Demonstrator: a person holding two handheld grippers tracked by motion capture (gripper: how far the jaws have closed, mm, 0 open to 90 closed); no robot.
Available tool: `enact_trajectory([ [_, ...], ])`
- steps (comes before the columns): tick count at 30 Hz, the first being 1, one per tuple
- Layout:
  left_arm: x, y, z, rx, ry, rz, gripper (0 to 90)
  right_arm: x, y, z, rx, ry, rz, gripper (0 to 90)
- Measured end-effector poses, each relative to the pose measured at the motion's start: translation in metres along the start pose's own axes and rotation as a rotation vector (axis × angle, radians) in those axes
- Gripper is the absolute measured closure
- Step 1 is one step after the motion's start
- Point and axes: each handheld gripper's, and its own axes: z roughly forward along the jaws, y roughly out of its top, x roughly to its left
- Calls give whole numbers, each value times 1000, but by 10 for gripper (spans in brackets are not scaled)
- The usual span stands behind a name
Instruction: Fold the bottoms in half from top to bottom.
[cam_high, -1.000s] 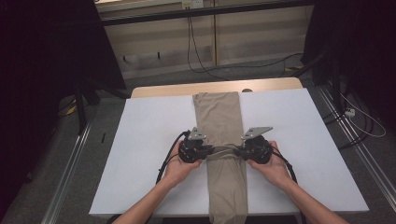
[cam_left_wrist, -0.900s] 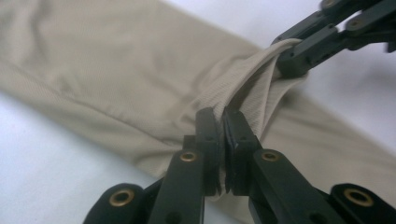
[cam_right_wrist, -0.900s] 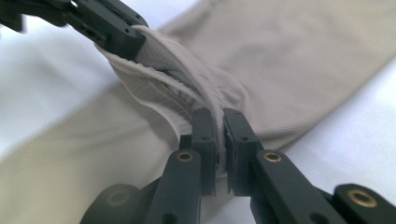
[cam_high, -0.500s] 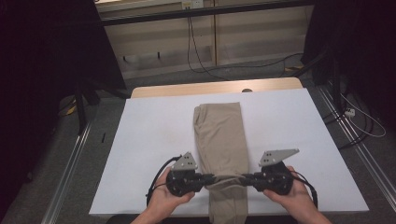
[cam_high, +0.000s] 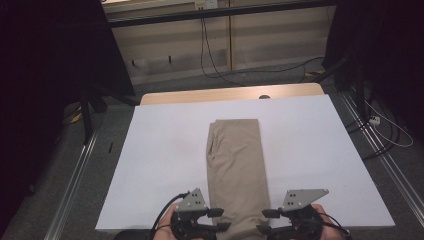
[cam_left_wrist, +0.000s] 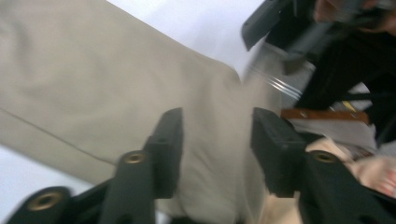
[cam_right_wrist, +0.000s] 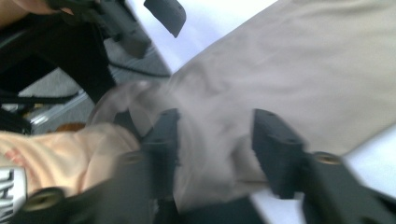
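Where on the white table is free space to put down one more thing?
The white table is bare left of the folded khaki trousers and right of them, out to both long edges, and also beyond their far end. It is crowded at the near edge, where the left gripper and right gripper flank the cloth.

Both hand-held grippers (cam_high: 217, 220) (cam_high: 265, 221) freshly parted

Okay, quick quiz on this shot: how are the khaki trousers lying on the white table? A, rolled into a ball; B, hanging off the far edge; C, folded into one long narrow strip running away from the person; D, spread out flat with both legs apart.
C: the khaki trousers lie as one narrow strip down the middle of the white table, with the near end at the edge by the person.
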Motion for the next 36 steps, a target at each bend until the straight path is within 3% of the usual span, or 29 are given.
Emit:
enact_trajectory([
  [3, 22, 9, 2, -17, 61, -10, 449, -13, 8, 1, -36, -29, 18, 413],
  [5, 35, 14, 5, -27, 131, -5, 402, -25, 14, 4, -53, -62, 23, 338],
  [6, 42, 17, 6, -19, 149, -6, 338, -33, 17, 7, -55, -79, 21, 333],
  [8, 54, 22, 10, -34, 185, 21, 304, -48, 23, 12, -55, -105, 24, 321],
  [11, 78, 30, 20, -56, 242, -4, 191, -71, 35, 21, -61, -142, 9, 317],
  [14, 102, 39, 29, -49, 265, -41, 192, -96, 51, 31, -69, -161, 9, 310],
  [16, 116, 45, 34, -47, 293, -38, 213, -114, 60, 38, -68, -180, 13, 312],
  [19, 135, 54, 41, -67, 319, -82, 193, -140, 73, 50, -69, -217, 36, 313],
  [20, 143, 58, 43, -73, 342, -60, 190, -146, 75, 53, -76, -216, 49, 313],
  [21, 150, 61, 46, -72, 356, -64, 196, -153, 78, 57, -81, -217, 58, 315],
  [24, 170, 72, 54, -63, 351, -108, 205, -174, 89, 67, -94, -245, 86, 344],
  [26, 182, 80, 60, -41, 396, -79, 221, -188, 99, 74, -79, -285, 87, 356],
  [29, 205, 89, 68, -46, 425, -78, 227, -213, 112, 84, -67, -331, 89, 386],
  [33, 233, 94, 75, -76, 454, -141, 217, -244, 121, 96, -48, -364, 122, 402],
  [36, 249, 96, 84, -64, 461, -169, 251, -261, 124, 105, -12, -392, 130, 415],
])
